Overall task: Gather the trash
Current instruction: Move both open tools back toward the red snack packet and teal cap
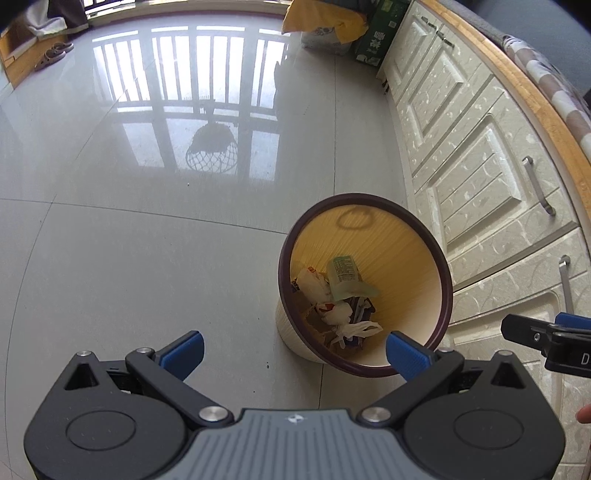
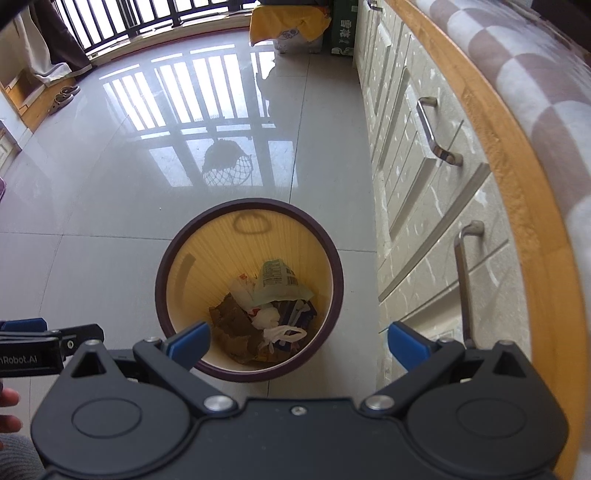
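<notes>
A round yellow bin with a dark purple rim [image 1: 441,258] [image 2: 251,202] stands on the grey tiled floor beside the cabinets. Inside lie a green printed wrapper [image 1: 345,275] [image 2: 277,282], crumpled white paper [image 1: 338,314] [image 2: 267,317], brown scraps [image 2: 232,317] and other trash. My left gripper [image 1: 295,352] is open and empty, above the bin's near left side. My right gripper [image 2: 299,345] is open and empty, over the bin's near right edge. Each gripper shows at the edge of the other's view: the right [image 1: 546,338], the left [image 2: 44,341].
Cream cabinet doors with metal handles [image 1: 539,184] [image 2: 436,127] run along the right under a wooden counter edge [image 2: 517,177]. A yellow-draped bag [image 1: 325,22] and a green box [image 1: 376,33] stand at the far end. Slippers [image 1: 53,53] lie far left by the balcony railing.
</notes>
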{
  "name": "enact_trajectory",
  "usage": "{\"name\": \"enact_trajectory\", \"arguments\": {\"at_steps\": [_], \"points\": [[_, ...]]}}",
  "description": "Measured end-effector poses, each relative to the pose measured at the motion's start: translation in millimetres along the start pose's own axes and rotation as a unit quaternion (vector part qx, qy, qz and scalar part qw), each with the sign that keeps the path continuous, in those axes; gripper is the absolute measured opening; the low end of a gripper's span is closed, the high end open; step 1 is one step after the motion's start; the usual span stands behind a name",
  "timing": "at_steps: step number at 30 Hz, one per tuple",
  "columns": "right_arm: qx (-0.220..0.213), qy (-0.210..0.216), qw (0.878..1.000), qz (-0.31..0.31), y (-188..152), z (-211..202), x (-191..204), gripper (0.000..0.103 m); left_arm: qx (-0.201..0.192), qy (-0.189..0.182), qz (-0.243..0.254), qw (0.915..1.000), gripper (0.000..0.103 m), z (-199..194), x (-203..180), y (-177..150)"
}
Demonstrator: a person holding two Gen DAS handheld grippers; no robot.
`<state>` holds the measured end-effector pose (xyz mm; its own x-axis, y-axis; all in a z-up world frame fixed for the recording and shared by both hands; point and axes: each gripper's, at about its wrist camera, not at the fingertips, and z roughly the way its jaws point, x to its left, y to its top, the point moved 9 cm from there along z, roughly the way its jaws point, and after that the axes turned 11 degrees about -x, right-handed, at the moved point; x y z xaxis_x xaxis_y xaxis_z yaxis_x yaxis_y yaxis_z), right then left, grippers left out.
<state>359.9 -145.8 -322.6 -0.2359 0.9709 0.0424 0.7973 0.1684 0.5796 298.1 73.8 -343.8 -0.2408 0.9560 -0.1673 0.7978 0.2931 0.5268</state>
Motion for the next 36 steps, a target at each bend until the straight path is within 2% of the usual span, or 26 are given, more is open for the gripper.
{"name": "enact_trajectory", "arguments": {"at_steps": [13,23,36], "points": [[-0.046,-0.002,0.999,0.009,-5,-69,2,0.103,-0.041,-0.007,0.038,0.9984,0.103,-57,-5,-1],[-0.104,-0.018,0.994,0.009,-3,-129,-2,0.103,-0.083,-0.015,0.055,0.9949,0.103,-105,-10,-1],[-0.18,-0.045,0.982,0.023,3,-197,-28,0.103,-0.149,-0.034,0.077,0.9852,0.103,-157,-38,11]]}}
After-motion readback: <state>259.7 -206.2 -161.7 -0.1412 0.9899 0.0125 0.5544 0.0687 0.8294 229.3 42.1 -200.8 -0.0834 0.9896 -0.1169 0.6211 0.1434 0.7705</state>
